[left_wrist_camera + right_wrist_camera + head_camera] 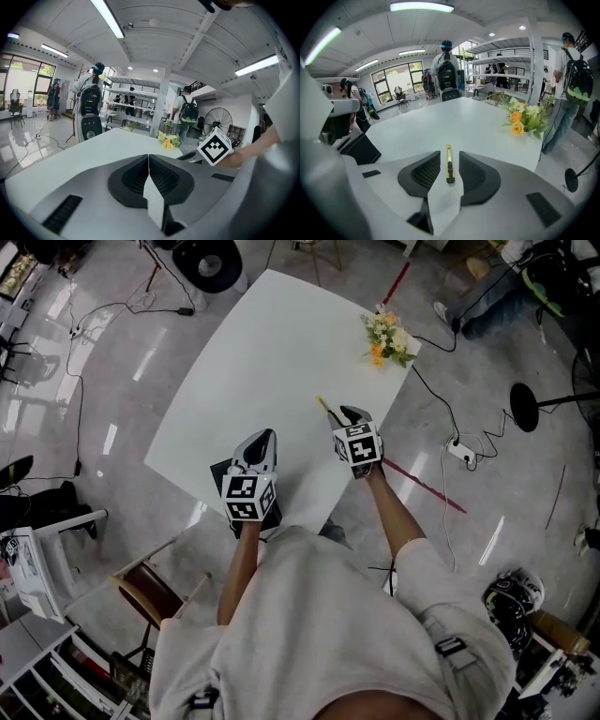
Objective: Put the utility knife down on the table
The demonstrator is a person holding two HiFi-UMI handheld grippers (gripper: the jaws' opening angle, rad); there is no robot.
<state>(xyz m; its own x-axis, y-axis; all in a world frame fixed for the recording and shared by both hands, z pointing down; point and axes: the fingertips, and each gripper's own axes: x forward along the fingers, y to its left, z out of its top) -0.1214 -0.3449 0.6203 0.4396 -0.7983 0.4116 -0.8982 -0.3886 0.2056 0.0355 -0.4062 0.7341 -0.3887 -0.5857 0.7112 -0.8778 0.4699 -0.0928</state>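
Note:
A yellow utility knife (pixel 449 164) with a black slider lies flat on the white table (pixel 440 126). It shows in the gap between my right gripper's (pixel 449 161) open jaws, and neither pad touches it. From above, the knife (pixel 328 410) lies just beyond the right gripper (pixel 349 418), near the table's right edge. My left gripper (pixel 148 164) is shut with nothing in it and hovers over the table's near edge (pixel 261 448).
A bunch of yellow and white flowers (pixel 388 337) lies at the table's far right corner. A black box (pixel 358 148) sits at the near edge under the left gripper. Cables, stands and a chair (pixel 150 592) surround the table; people stand in the background.

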